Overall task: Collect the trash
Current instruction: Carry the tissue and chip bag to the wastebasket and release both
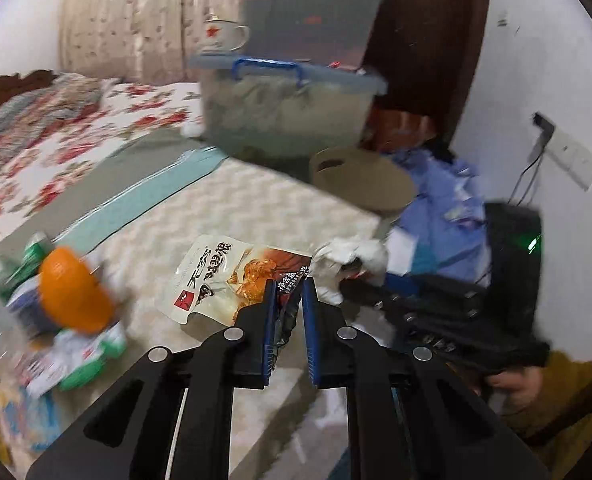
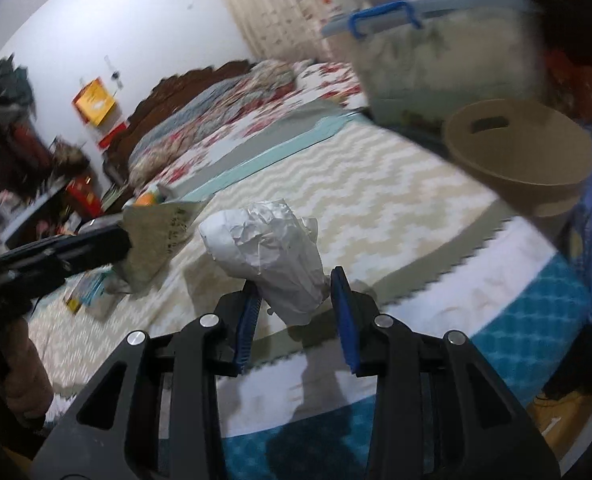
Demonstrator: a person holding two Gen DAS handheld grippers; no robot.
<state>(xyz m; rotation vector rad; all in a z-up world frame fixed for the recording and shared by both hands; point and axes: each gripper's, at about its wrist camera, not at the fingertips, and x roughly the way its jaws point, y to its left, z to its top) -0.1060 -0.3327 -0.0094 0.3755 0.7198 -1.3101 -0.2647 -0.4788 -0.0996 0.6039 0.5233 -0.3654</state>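
Note:
My left gripper is shut on the dark edge of a white and orange snack packet, which hangs just above the zigzag-patterned mat. In the right wrist view the same packet sticks out of the left gripper at the left. My right gripper is shut on a crumpled white paper ball, held clear of the mat. In the left wrist view that paper ball shows just right of the packet. A tan round bin stands open at the far right, beyond both grippers.
An orange and green-and-white wrappers lie blurred at the left. Clear lidded storage boxes are stacked behind the bin, with a mug on one. Blue cloth is piled at the right, and a floral bedspread lies further back.

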